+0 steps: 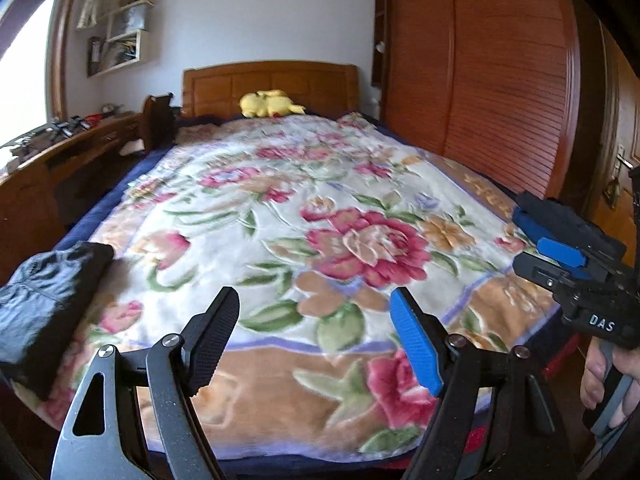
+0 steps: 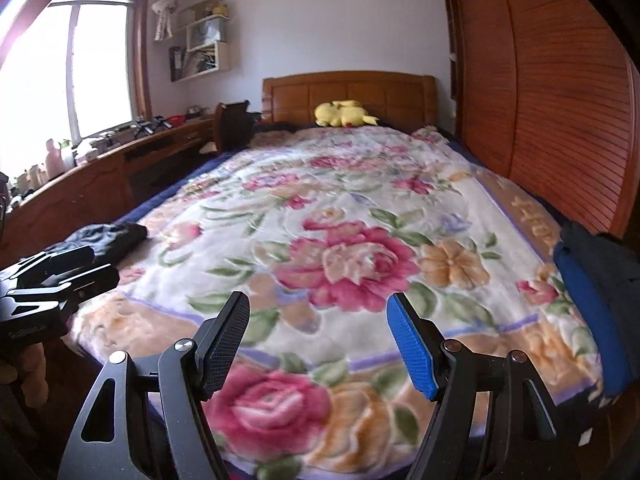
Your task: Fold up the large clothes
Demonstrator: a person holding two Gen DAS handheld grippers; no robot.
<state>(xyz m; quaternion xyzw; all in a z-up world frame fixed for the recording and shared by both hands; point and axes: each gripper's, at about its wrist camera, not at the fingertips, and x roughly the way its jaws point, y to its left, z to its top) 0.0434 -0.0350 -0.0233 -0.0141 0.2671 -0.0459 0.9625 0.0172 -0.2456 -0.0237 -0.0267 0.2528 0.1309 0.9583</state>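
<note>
A crumpled black garment (image 1: 52,296) lies at the left front corner of the bed; it also shows in the right wrist view as the black garment (image 2: 108,236). A folded dark and blue stack of clothes (image 2: 592,300) rests on the bed's right front edge. My left gripper (image 1: 316,340) hovers open over the foot of the bed, nothing between its fingers, with the black garment to its left. My right gripper (image 2: 318,340) is likewise open and empty above the blanket. Each sees the other: the right gripper (image 1: 532,236) at the right, the left gripper (image 2: 100,266) at the left.
A floral blanket (image 1: 280,208) covers the bed. A yellow plush toy (image 1: 270,104) lies by the wooden headboard (image 1: 272,80). A wooden wardrobe (image 1: 480,80) runs along the right side, a cluttered desk (image 2: 120,152) and window along the left.
</note>
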